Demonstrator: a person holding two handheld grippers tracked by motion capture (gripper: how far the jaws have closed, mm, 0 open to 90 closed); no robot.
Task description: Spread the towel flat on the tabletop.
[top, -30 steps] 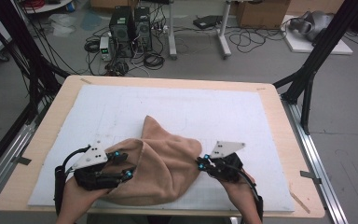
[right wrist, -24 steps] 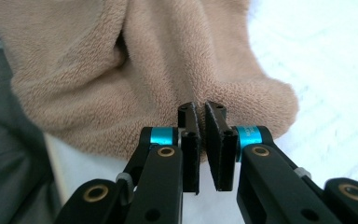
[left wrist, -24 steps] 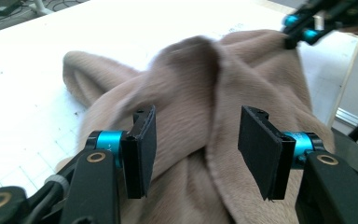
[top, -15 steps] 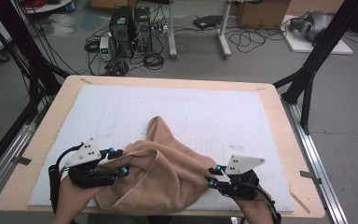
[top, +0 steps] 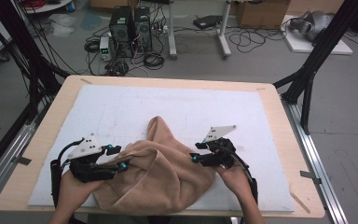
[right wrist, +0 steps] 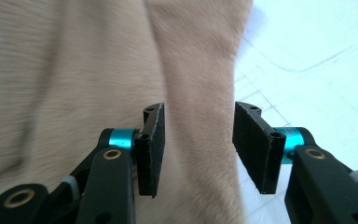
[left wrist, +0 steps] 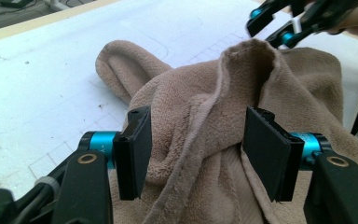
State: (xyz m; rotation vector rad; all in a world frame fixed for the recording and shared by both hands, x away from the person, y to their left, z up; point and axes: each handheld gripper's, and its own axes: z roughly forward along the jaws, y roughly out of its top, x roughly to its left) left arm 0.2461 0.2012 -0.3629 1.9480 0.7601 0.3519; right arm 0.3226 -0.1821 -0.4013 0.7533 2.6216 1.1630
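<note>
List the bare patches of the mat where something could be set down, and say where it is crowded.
Free: the mat's far half beyond the towel, and its right strip between the right gripper and the table edge. Crowded: the near middle, where the towel lies bunched between the left gripper and the right.
</note>
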